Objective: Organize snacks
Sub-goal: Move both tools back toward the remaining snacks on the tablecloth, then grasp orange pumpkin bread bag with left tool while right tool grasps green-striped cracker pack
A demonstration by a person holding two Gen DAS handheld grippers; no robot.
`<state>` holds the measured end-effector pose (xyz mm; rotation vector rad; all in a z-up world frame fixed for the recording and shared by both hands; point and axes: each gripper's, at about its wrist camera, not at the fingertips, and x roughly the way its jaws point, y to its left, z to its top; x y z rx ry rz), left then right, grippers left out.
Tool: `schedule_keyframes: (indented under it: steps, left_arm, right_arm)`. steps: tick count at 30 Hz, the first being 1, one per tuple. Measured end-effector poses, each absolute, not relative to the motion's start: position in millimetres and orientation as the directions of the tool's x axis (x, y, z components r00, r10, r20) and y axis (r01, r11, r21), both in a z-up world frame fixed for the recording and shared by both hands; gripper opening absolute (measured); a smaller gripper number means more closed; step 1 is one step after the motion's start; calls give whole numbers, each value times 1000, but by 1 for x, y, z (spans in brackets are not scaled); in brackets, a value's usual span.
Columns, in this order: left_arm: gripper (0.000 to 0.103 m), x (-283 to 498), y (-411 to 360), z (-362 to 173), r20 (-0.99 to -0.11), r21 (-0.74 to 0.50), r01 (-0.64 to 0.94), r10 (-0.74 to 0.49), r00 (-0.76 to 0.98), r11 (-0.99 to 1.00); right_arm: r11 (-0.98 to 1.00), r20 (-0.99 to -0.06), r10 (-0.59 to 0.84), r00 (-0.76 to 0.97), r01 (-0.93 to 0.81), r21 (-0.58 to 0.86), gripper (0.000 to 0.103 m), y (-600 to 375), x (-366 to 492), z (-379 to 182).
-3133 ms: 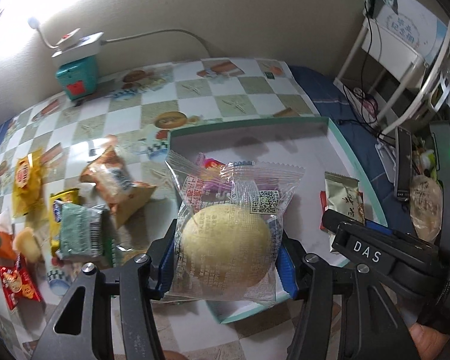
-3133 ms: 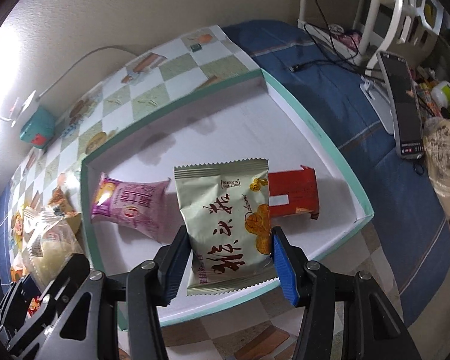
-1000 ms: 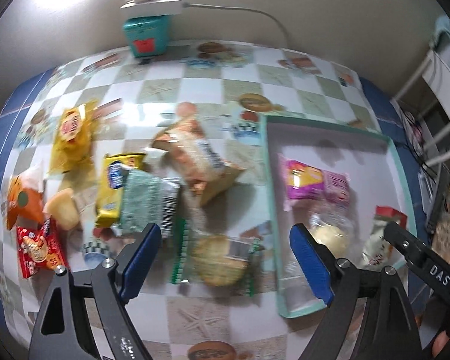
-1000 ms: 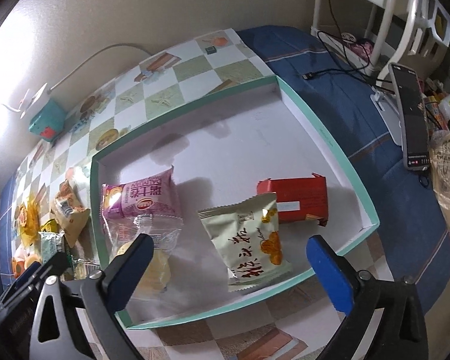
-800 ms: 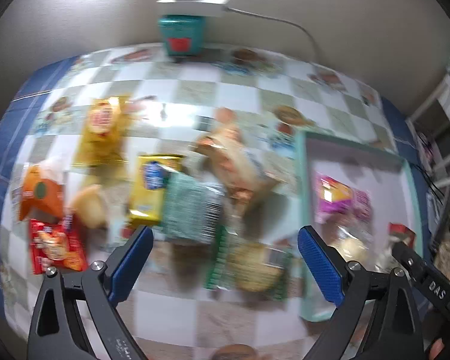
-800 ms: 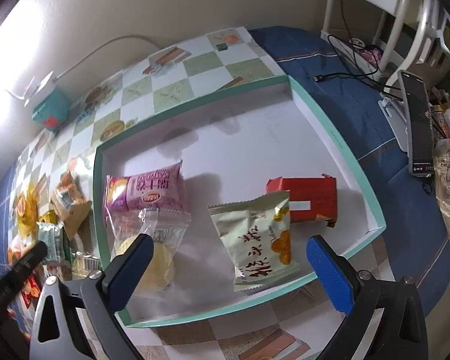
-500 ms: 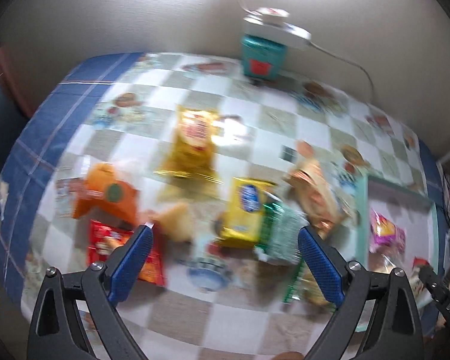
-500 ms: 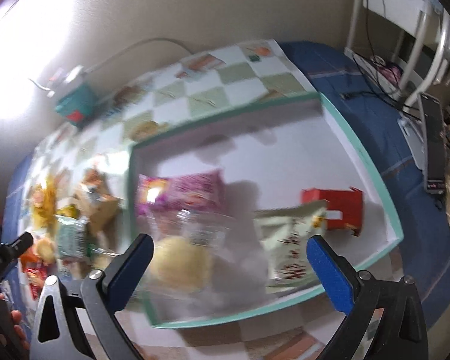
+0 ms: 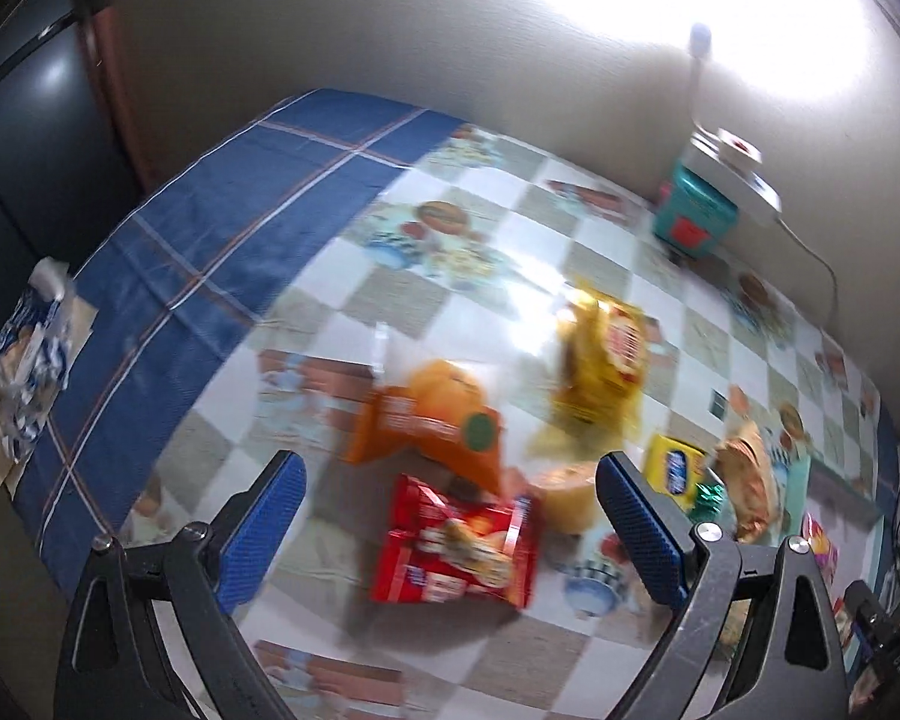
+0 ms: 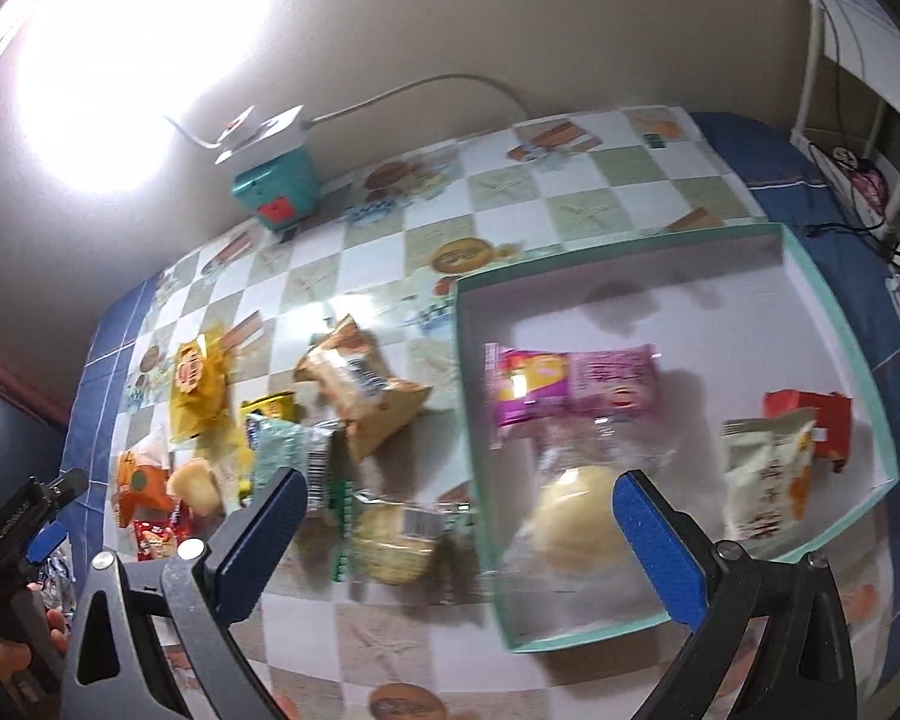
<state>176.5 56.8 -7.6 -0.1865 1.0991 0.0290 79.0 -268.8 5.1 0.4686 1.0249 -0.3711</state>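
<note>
My left gripper (image 9: pixel 450 465) is open and empty, hovering over a red packet (image 9: pixel 456 546) and an orange packet (image 9: pixel 432 426) at the left end of the loose snacks. A yellow packet (image 9: pixel 606 372) and a small wrapped cake (image 9: pixel 564 498) lie beside them. My right gripper (image 10: pixel 459 477) is also open and empty, above the left rim of the teal tray (image 10: pixel 468 396). In the tray lie a pink packet (image 10: pixel 570 387), a wrapped round bun (image 10: pixel 576 522), a pale green packet (image 10: pixel 762 474) and a red box (image 10: pixel 810 420). A round cookie pack (image 10: pixel 396 534) lies just outside.
A tan packet (image 10: pixel 360 390) and a green packet (image 10: pixel 288 450) lie left of the tray. A teal box with a white power strip (image 10: pixel 276 192) stands by the wall. A crumpled wrapper (image 9: pixel 24 348) lies past the blue cloth's left edge. A white rack (image 10: pixel 870 60) stands at the right.
Both grippers let go of their packets, which now lie in the tray. Both have swung left, the left one from the tray's edge to the far-left snacks, its jaws a little wider.
</note>
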Motion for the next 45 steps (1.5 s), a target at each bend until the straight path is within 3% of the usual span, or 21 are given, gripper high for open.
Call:
schedule_keyframes:
  steps: [14, 31, 45]
  left_arm:
    - [97, 204, 119, -43, -916, -195, -234, -91, 390, 953]
    - [97, 249, 86, -66, -913, -214, -120, -155, 378, 969]
    - [97, 258, 58, -93, -933, -181, -40, -158, 323, 983]
  right_arm:
    - [890, -901, 18, 432, 405, 212, 103, -207, 131, -18]
    - [898, -932, 39, 362, 396, 191, 103, -196, 179, -62]
    - [910, -939, 35, 343, 378, 172, 88, -190, 194, -80]
